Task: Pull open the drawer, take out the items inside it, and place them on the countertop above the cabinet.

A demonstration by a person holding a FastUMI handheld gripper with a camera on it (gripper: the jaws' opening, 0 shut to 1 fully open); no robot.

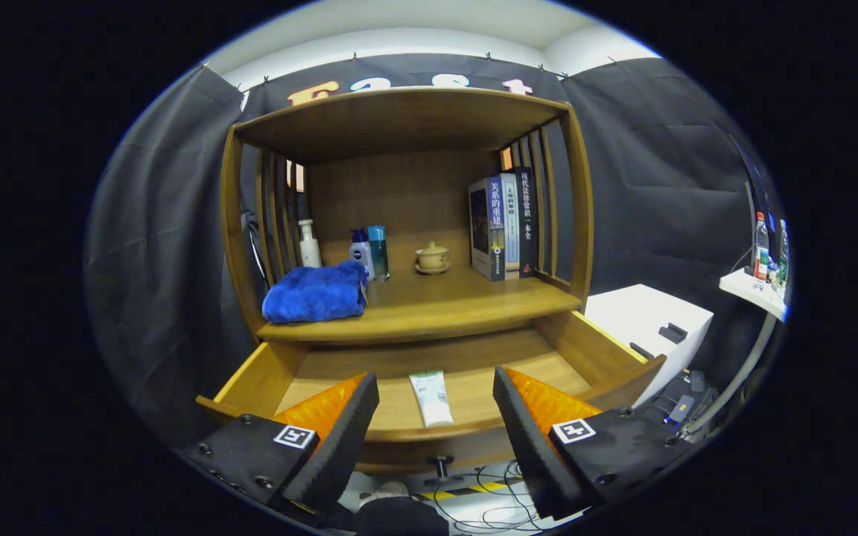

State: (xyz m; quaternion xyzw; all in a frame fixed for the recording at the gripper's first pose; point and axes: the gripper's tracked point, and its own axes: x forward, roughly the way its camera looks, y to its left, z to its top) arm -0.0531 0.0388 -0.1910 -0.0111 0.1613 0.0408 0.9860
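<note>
Wooden cabinet (407, 223) with its drawer (429, 387) pulled out, white tube (431, 398) lying inside; gripper (435, 417) spread wide, holding nothing, tube between its fingers.

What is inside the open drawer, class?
One white tube lies on the drawer floor, seen in the gap of the open gripper. The front corners are hidden behind its jaws, and the back runs under the countertop.

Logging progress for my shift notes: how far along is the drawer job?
Done: the drawer is pulled open. In hand: nothing; the gripper has its jaws spread wide, level with the white tube lying in the drawer. Left: grasp the tube and set it on the countertop beside the blue towel.
</note>
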